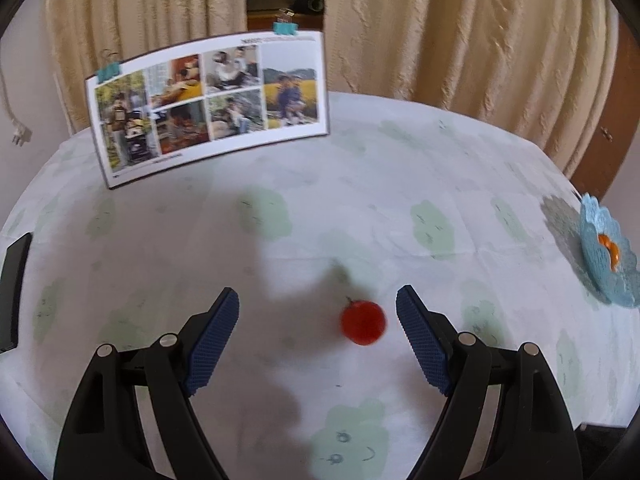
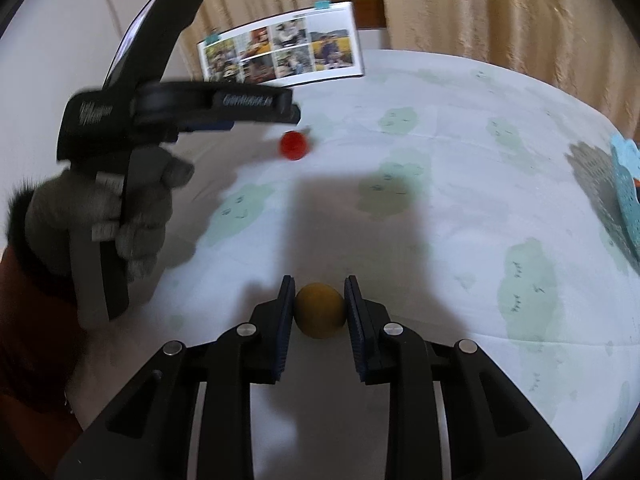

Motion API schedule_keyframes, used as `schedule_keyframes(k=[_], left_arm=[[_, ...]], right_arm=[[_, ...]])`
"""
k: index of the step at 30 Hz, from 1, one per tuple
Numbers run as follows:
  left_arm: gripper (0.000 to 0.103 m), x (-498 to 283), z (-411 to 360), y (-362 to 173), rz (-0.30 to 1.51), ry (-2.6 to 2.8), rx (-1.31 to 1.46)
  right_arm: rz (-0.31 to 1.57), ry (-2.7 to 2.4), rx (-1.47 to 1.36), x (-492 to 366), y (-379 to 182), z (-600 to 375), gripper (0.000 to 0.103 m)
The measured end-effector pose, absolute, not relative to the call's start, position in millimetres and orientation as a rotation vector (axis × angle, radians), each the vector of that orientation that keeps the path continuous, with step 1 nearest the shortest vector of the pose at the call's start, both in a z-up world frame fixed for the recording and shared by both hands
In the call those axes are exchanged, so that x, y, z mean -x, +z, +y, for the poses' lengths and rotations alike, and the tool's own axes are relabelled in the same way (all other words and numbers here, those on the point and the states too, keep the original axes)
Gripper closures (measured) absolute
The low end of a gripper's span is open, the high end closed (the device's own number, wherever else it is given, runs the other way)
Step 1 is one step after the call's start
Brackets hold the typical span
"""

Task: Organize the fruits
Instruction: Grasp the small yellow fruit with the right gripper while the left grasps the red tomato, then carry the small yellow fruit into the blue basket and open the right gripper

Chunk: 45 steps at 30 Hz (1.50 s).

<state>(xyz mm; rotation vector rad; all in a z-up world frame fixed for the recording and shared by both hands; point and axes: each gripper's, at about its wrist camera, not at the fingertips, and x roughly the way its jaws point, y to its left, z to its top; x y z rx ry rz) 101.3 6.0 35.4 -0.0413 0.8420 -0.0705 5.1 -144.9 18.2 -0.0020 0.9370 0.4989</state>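
Between the pressing pads of the right gripper (image 2: 320, 307) sits a small yellow fruit (image 2: 320, 311) on the cloud-print tablecloth (image 1: 400, 184), while farther left a red cherry tomato (image 1: 363, 322) lies within the wide-spread left gripper (image 1: 318, 332), nearer its right finger, and a blue lace-edged dish (image 1: 600, 256) holding orange fruit stands at the table's right edge.

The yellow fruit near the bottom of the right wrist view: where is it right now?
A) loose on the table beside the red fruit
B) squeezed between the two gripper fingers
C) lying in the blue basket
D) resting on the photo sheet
B: the right gripper has its blue pads pressed against both sides of the yellow fruit, on the tablecloth.
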Motion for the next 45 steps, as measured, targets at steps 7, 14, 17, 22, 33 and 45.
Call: schedule_keyframes(k=[7, 14, 17, 22, 33, 45], left_arm=[[0.025, -106.5, -3.5, 21.9, 0.871, -0.093, 0.018], [0.051, -113.1, -7.6, 9.1, 0.910, -0.117, 0.009], [0.064, -112.2, -9.5, 9.2, 0.904, -0.129, 0.004], [0.076, -107.7, -11.9, 13.2, 0.903, -0.151, 0.009], [0.076, -90.8, -20.9, 32.7, 0.853, -0.167, -0.009], [0.076, -86.6, -22.1, 34.6, 0.841, -0.156, -0.017]], right_arm=[[0.934, 0.510, -0.014, -4.8, 18.9, -148.5, 0.077], [0.942, 0.513, -0.027, -7.0, 18.5, -149.5, 0.077], [0.946, 0.514, -0.030, -6.6, 18.1, -149.6, 0.077], [0.947, 0.516, -0.034, -6.7, 17.8, -150.5, 0.073], [0.945, 0.515, -0.015, 2.0, 17.9, -153.7, 0.059], [0.929, 0.478, 0.010, -0.3, 17.3, -151.4, 0.077]])
